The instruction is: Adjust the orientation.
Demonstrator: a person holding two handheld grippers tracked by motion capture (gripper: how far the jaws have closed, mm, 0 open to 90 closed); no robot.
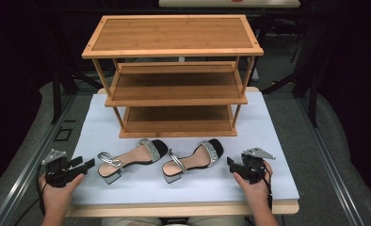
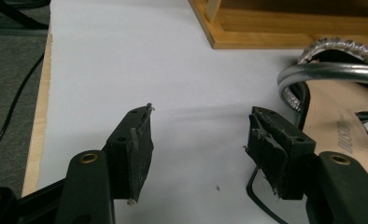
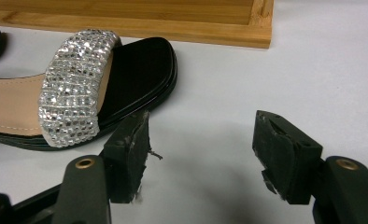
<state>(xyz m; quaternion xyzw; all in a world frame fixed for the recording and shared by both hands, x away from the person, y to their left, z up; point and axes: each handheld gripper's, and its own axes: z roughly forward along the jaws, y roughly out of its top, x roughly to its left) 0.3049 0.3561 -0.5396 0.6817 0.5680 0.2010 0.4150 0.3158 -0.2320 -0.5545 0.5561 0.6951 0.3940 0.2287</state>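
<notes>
Two block-heeled sandals lying side by side on the white table cover (image 1: 103, 122), between the two tongs, toes toward the bamboo shoe rack (image 1: 174, 75).

Left gripper (image 1: 87, 164) held low over the table's near left corner, jaws spread wide with nothing between them but bare white cover. Just beyond its right-hand jaw in the left gripper view: the left sandal (image 1: 132, 157), heel end nearest, its silver ankle strap (image 2: 331, 74) curving above the tan insole, close to that jaw but not touching as far as can be told. Rack base ahead of the jaws and to their right, well apart.

Right gripper (image 1: 231, 163) held near the table's right side, jaws likewise spread and empty, pointing toward the sandals. Right sandal (image 1: 193, 160) just off its tips in the high view. In the right gripper view, the sandal's black toe and rhinestone band (image 3: 74, 88) ahead of and beside the left-hand jaw, the jaw's tip overlapping the sole's edge; contact cannot be told. Rack's bottom rail farther ahead, beyond the toe.

Hands (image 1: 252, 188) wrapped around both gripper bodies, forearms entering from the near edge.
</notes>
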